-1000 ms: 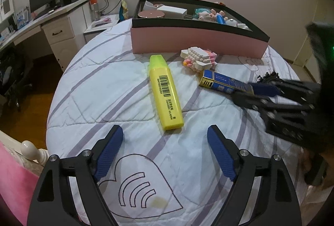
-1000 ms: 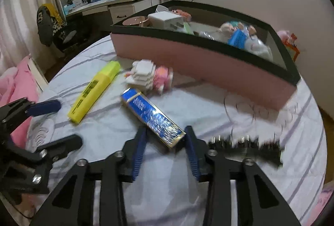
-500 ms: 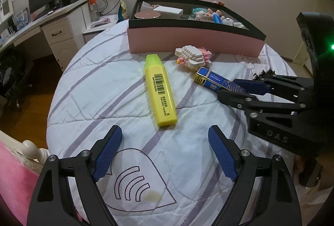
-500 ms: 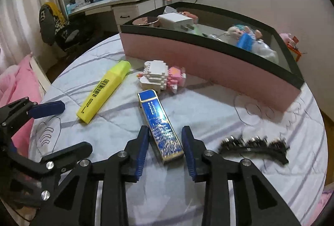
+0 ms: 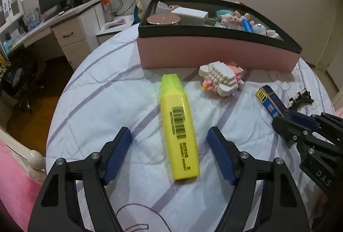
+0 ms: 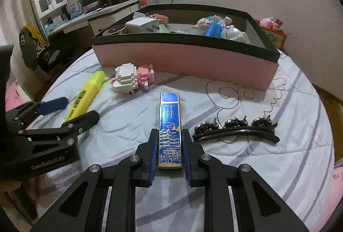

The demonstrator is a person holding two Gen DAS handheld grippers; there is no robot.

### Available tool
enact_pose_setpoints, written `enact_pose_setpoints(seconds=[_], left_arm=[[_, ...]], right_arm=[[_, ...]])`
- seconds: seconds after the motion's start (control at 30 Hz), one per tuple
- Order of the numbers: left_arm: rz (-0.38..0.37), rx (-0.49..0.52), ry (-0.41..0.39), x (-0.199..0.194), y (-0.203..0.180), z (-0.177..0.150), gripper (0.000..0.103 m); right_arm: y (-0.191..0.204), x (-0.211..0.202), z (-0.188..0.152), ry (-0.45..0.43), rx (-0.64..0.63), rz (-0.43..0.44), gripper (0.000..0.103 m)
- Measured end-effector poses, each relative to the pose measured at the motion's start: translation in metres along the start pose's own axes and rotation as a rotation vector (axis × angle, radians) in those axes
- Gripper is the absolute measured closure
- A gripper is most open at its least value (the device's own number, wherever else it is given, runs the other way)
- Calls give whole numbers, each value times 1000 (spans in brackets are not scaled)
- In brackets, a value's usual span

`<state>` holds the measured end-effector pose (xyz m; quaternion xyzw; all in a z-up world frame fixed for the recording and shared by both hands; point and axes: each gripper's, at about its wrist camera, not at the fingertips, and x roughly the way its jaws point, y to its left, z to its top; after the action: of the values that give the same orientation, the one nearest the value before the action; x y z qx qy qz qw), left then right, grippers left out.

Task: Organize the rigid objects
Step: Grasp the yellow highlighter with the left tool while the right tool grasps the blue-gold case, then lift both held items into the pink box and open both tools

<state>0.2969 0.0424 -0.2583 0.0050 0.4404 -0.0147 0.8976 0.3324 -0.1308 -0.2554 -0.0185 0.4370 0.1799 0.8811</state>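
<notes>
On the bed's white quilt with lilac stripes (image 5: 111, 90), my right tongs (image 6: 168, 153) are clenched on the near end of a slim blue rectangular case with gold trim (image 6: 169, 124), both pads pressing its long sides while it lies flat, pointing toward the pink box with a black rim (image 6: 193, 60). My left tongs (image 5: 169, 152) are closing around the lower half of a flat yellow plastic highlighter with a barcode (image 5: 178, 122); it sits between the pads, which do not touch it. Between the highlighter and the case lies a white and pink brick-built toy figure (image 5: 220, 79), just in front of the box. A black hair clip with dark beads (image 6: 235, 128) lies right of the case, apart from it.
</notes>
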Motion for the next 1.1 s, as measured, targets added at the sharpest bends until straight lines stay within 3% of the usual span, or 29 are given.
enact_pose_setpoints(seconds=[0.2, 0.27, 0.3, 0.33, 0.43, 0.53, 0.73, 0.93, 1.1], left_arm=[[-1, 7, 9, 5, -2, 7, 34], [-29, 37, -4, 4, -7, 9, 56], [-29, 49, -10, 3, -10, 9, 74], [-27, 67, -10, 3, -14, 9, 77], [-12, 74, -26, -2, -19, 8, 77], [-78, 36, -60, -14, -16, 4, 77], [-115, 15, -170, -61, -24, 0, 77], [-132, 45, -353, -128, -50, 5, 76], [-125, 68, -446, -166, -64, 6, 76]], right_arm=[[-4, 13, 14, 10, 10, 14, 78], [-3, 17, 17, 12, 1, 12, 77], [-2, 18, 18, 14, -5, 10, 76], [-2, 18, 19, 15, -13, 7, 76], [-1, 16, 17, 5, -22, 11, 82], [-1, 4, 12, -31, -21, 29, 82], [-3, -49, 1, -203, 31, 33, 82], [9, -117, -3, -399, 14, -40, 82], [18, -160, -1, -479, -29, -96, 82]])
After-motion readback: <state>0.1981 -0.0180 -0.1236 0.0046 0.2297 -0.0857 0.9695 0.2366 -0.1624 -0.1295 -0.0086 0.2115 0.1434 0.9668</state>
